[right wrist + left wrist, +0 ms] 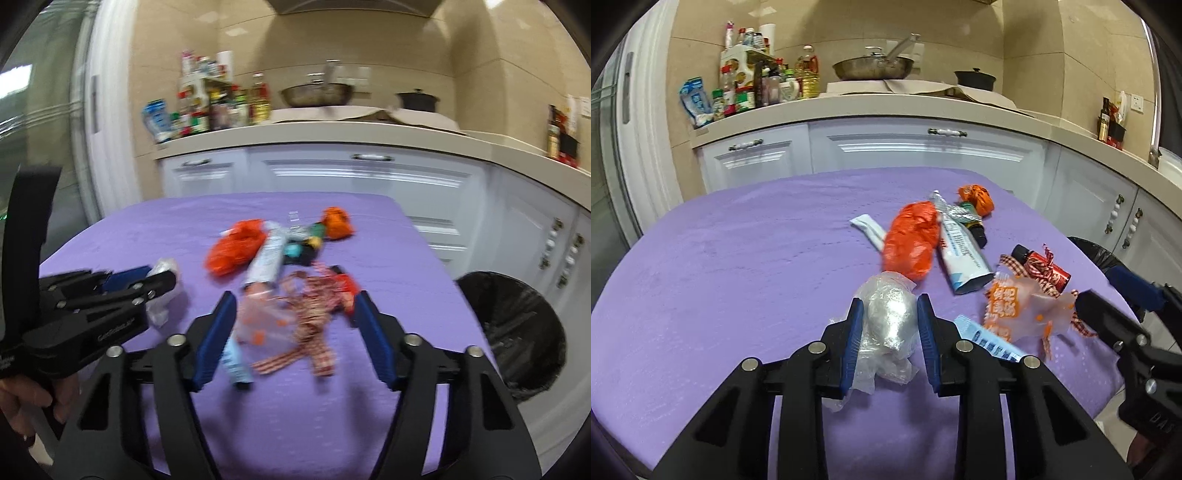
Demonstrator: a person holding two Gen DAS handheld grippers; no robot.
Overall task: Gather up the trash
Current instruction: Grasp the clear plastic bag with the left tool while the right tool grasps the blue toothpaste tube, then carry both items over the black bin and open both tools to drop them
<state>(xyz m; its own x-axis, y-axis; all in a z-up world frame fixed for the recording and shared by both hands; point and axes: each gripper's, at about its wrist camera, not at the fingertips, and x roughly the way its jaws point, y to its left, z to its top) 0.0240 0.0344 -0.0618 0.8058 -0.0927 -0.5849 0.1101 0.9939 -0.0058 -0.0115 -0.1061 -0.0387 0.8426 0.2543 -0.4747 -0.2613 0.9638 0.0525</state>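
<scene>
**Risks: loose film, tangled ribbon, bin off the bench edge**

The left gripper (890, 314) is seen with jaws set either side of a clear film wad (886, 325); the pads appear to touch its flanks, but whether a firm clamp is made cannot be told. The wad rests on the purple bench (738, 258). A loose tail of film trails below the jaws; if only the outer layer is caught, the wad is likely to slip or unravel when lifted.

The right gripper (295, 317) is held with jaws wide apart around a translucent snack bag (262, 317) and a checked ribbon (314, 314). The right view is blurred, so depth is judged poorly. The ribbon seems tied to a small red bottle (1049, 267); a pull on it could drag the bottle or bag along.

More trash lies beyond: an orange bag (910, 243), a tube (960, 251), a blue wrapper (990, 338). A crowded closure may catch two items and drop one.

The black-lined bin (517, 332) stands beside the bench's right edge; light film could be missed there.
</scene>
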